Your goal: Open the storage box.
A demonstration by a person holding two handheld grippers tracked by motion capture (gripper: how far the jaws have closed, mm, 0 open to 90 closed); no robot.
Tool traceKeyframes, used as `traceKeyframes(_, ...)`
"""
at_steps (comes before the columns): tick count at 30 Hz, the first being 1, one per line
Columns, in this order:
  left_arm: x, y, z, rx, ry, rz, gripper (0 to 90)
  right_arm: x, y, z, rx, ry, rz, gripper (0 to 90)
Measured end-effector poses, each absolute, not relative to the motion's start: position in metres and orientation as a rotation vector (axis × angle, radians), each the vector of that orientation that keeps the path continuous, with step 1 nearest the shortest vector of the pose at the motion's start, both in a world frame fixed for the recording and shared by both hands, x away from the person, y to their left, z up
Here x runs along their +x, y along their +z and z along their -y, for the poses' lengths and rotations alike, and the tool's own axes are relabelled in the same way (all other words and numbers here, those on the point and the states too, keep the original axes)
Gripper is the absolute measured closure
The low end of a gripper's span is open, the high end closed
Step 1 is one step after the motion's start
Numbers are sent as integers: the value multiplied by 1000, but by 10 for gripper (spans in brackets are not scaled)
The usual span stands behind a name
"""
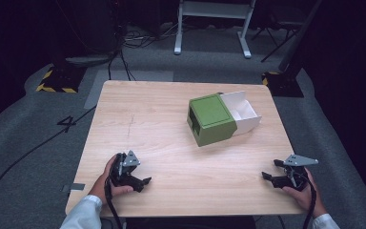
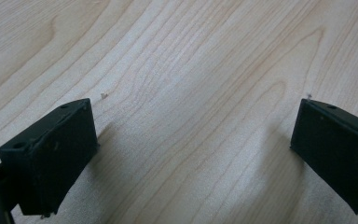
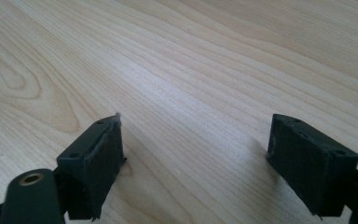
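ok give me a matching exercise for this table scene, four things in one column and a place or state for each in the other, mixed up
Things:
1. green box
2. white drawer
3. left gripper
4. right gripper

Places or states:
A. slid partly out at the far right of its sleeve
B. open, near the table's front left edge
C. open, near the table's front right edge
D. right of the table's middle, lid side up

Pairs: 1-D, 2-A, 3-B, 4-C
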State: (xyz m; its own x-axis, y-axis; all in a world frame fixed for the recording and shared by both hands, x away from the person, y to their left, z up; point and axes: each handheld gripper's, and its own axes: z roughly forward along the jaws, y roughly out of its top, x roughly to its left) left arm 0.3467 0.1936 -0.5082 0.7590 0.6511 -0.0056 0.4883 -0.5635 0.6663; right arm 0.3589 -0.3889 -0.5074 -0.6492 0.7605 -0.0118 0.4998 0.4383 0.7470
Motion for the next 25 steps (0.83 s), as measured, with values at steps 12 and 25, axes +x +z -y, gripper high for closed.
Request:
traceKeyframes(12, 347, -508, -194, 2285, 314, -848, 4, 359, -507, 389, 1076, 1047, -2348, 185)
traceKeyframes(25, 348, -508, -194, 2285, 312, -850, 2, 359, -507, 389, 1079, 1047, -2347, 186)
